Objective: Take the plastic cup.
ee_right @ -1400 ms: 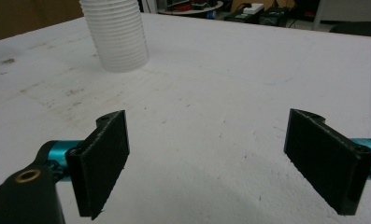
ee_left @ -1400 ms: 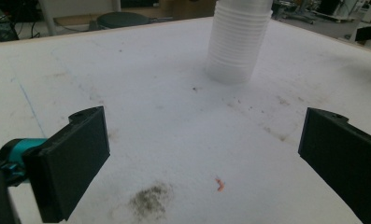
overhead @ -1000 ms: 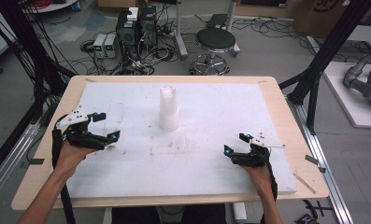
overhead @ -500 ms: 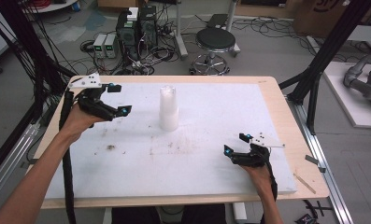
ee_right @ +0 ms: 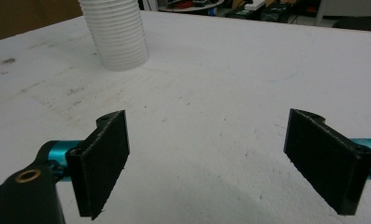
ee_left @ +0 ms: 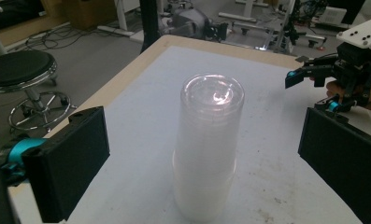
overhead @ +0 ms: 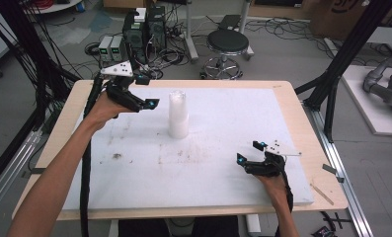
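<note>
A tall stack of upturned clear plastic cups (overhead: pixel 177 114) stands upright on the white table cover (overhead: pixel 218 123), a little left of centre. My left gripper (overhead: pixel 147 92) hovers open just left of the stack at about its top height, jaws pointed toward it. In the left gripper view the cup stack (ee_left: pixel 209 144) stands between and beyond the two wide-apart black jaws. My right gripper (overhead: pixel 250 151) rests low near the front right of the cover, open, with nothing between its jaws. The ribbed cup stack (ee_right: pixel 116 32) stands far off in the right gripper view.
The table cover carries faint dirt marks (overhead: pixel 117 156) near the front left. A bare wooden rim (overhead: pixel 327 163) rings the cover. A black stool (overhead: pixel 226 45) and electronics boxes (overhead: pixel 145 27) stand on the floor beyond the far edge. Black frame posts (overhead: pixel 339 64) rise at the right.
My left gripper has travelled from the front left of the table up and rightward to the cup stack. The right gripper and the stack have stayed where they were.
</note>
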`<state>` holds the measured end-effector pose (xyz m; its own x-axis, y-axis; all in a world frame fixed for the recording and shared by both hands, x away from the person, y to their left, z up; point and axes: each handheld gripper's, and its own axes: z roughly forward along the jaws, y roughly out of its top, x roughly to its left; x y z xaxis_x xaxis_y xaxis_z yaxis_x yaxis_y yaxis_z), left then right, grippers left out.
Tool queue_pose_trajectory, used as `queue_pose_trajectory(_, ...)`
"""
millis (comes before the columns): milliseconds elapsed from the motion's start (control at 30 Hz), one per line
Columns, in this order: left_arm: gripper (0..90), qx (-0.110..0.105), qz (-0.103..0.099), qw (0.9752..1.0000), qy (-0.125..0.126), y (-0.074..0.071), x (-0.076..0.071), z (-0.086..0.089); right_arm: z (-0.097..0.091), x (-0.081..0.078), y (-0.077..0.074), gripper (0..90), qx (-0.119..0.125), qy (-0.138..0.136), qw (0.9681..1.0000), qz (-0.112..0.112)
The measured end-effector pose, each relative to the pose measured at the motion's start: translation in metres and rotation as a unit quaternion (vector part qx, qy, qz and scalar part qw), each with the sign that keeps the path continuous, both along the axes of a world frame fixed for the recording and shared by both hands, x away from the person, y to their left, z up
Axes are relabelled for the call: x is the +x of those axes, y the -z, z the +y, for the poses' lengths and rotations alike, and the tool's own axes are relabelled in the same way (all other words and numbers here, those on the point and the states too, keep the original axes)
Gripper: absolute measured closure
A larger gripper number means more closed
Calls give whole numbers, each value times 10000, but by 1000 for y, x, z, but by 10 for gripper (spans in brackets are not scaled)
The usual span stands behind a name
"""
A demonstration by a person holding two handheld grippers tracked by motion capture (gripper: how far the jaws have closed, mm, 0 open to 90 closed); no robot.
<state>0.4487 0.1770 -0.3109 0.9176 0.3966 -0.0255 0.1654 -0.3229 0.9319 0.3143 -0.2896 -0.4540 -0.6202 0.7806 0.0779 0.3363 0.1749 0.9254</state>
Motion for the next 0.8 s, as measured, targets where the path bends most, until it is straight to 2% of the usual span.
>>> queue_pose_trajectory(167, 19, 220, 124, 9996, 148, 1, 13, -20, 0, 0, 0, 141, -12, -1, 10000, -1)
queue_pose_trajectory(367, 19, 568, 208, 9977, 292, 4, 25, -40, 0, 1, 0, 142, -2, -5, 10000, -3)
queue_pose_trajectory(567, 19, 1083, 256, 9929, 418, 10, 32, -57, 0, 0, 0, 141, -13, -8, 10000, -2)
queue_pose_trajectory(800, 19, 1437, 385, 9879, 432, 16, 36, -69, 0, 0, 0, 142, -16, -1, 10000, -19)
